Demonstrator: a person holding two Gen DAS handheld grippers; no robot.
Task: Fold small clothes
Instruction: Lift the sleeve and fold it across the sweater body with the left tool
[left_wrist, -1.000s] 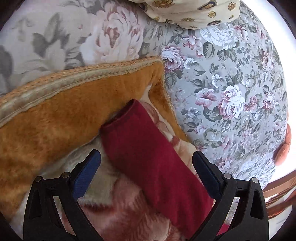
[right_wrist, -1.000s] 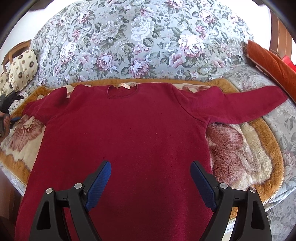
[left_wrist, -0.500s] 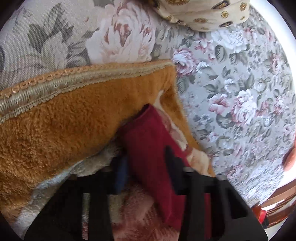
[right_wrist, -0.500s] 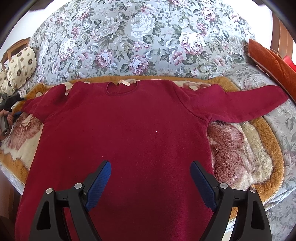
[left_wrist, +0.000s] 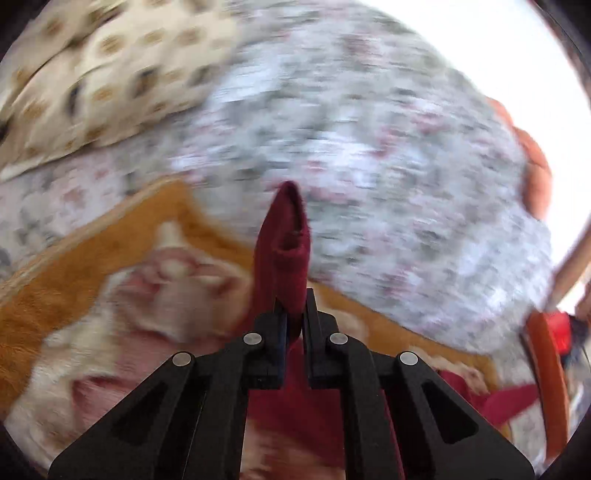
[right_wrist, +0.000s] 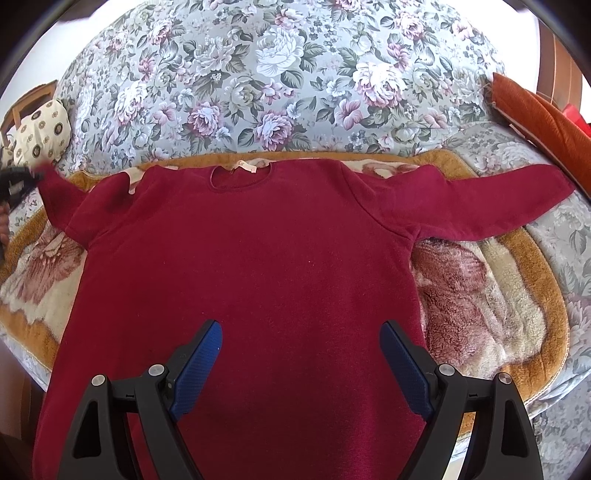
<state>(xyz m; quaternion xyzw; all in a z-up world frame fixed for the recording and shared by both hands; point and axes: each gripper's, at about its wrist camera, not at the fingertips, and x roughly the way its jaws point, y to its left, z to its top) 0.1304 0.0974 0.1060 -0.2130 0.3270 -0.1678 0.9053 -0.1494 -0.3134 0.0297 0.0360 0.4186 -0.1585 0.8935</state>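
A dark red long-sleeved sweater (right_wrist: 258, 266) lies spread flat, front up, on a fleece blanket (right_wrist: 480, 295) over a floral sofa. Its right sleeve (right_wrist: 498, 199) stretches out to the right. My left gripper (left_wrist: 293, 314) is shut on the cuff of the left sleeve (left_wrist: 284, 243) and holds it lifted off the blanket; that view is motion-blurred. In the right wrist view the left gripper (right_wrist: 16, 181) shows at the far left with the sleeve end (right_wrist: 55, 192). My right gripper (right_wrist: 301, 343) is open and empty, above the sweater's lower body.
The floral sofa back (right_wrist: 277, 74) rises behind the blanket. A cream patterned cushion (right_wrist: 40, 129) sits at the left end, an orange cushion (right_wrist: 539, 114) at the right end. The blanket's orange border (right_wrist: 550, 332) runs near the seat's front edge.
My left gripper closed on the left sleeve cuff and lifted it, swinging the sleeve up off the blanket. The right gripper has stayed still and open.
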